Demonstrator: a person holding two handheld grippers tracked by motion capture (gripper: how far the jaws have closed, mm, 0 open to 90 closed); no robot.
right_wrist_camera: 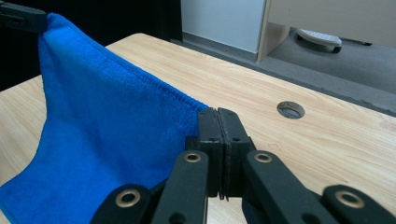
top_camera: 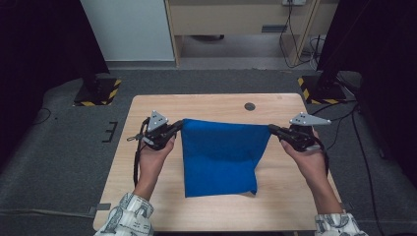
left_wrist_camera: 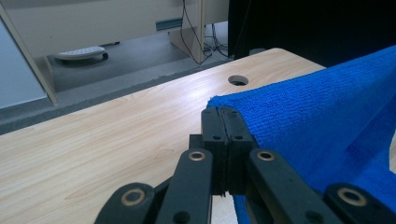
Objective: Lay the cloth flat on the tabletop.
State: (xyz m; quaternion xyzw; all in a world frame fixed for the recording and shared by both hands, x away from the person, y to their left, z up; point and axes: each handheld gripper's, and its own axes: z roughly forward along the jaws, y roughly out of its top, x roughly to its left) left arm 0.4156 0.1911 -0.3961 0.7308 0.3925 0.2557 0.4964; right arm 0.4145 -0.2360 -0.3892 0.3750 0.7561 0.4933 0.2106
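Near the camera, the cloth's (top_camera: 219,157) loose edge trails; left gripper (top_camera: 178,127) and right gripper (top_camera: 273,130) (both clamped on far corners) stretch it left-right.

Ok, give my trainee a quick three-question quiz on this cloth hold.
1. True or false: the left claw and right claw are each shut on a top corner of the blue cloth.
2. Where is the cloth's lower edge? A) resting on the wooden table B) hanging clear of it C) draped off the near side
3. What feature sits in the table beyond the cloth?

Key: 1 true; 2 A; 3 a round hole.
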